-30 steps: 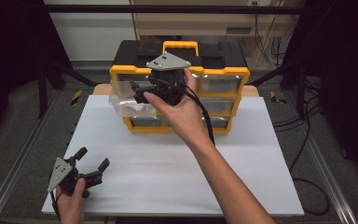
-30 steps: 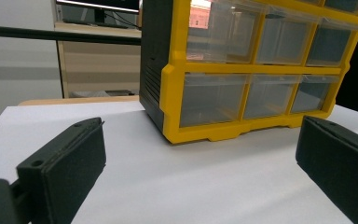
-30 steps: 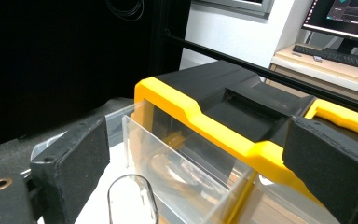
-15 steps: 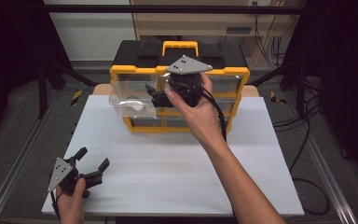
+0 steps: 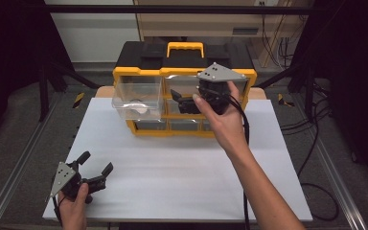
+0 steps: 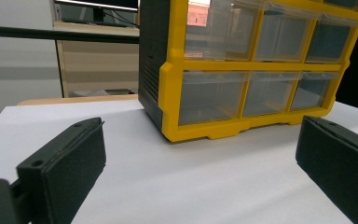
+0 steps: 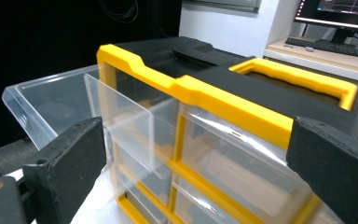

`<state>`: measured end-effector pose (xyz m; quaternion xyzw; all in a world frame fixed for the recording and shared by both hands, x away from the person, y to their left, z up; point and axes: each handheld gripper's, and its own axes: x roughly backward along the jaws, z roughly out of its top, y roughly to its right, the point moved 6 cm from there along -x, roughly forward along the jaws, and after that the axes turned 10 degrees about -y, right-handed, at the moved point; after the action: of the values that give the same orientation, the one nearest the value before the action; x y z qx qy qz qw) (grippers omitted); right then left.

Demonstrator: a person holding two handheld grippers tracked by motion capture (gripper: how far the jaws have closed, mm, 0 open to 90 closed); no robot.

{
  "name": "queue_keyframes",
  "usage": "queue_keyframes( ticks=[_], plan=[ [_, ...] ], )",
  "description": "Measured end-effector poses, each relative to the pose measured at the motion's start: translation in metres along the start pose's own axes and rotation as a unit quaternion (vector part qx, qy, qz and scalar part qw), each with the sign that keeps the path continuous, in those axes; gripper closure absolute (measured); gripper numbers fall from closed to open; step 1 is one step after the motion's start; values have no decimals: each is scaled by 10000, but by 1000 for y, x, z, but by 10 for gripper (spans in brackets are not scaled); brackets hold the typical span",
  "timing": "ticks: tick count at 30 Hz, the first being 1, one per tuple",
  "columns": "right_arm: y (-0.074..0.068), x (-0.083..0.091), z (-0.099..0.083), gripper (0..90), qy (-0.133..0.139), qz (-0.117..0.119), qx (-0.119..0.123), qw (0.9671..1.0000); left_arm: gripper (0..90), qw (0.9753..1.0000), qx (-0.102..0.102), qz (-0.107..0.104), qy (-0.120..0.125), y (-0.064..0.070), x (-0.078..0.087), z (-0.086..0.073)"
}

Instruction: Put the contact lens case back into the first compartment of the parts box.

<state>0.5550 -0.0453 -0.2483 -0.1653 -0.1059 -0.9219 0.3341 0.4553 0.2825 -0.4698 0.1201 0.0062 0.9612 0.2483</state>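
A yellow and black drawer organizer (image 5: 184,72) stands at the back of the white table (image 5: 172,182). Its top-left clear drawer (image 5: 138,98) is pulled out, with a small white object (image 5: 142,109) lying inside. My right gripper (image 5: 181,101) is held in the air in front of the organizer's upper middle drawers, jaws pointing left, open and holding nothing. In the right gripper view the pulled-out drawer (image 7: 51,107) sits left of the organizer's frame (image 7: 191,91). My left gripper (image 5: 96,164) rests open near the table's front left corner, facing the organizer (image 6: 242,70).
The organizer's other clear drawers (image 6: 265,91) are pushed in. A yellow carry handle (image 5: 185,46) lies on its black lid. A black cable (image 5: 243,143) trails from the right gripper along the forearm. Metal rails (image 5: 9,182) flank the table.
My right gripper has moved to the right, away from the pulled-out drawer, which stays open. The left gripper has not moved.
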Motion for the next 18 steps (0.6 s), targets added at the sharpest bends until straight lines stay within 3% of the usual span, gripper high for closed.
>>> queue_keyframes(
  ticks=[18],
  plan=[
    [35,38,-43,34,166,-44,-311,9994,12,10000,-58,2,-48,2,-1,-1]
  ],
)
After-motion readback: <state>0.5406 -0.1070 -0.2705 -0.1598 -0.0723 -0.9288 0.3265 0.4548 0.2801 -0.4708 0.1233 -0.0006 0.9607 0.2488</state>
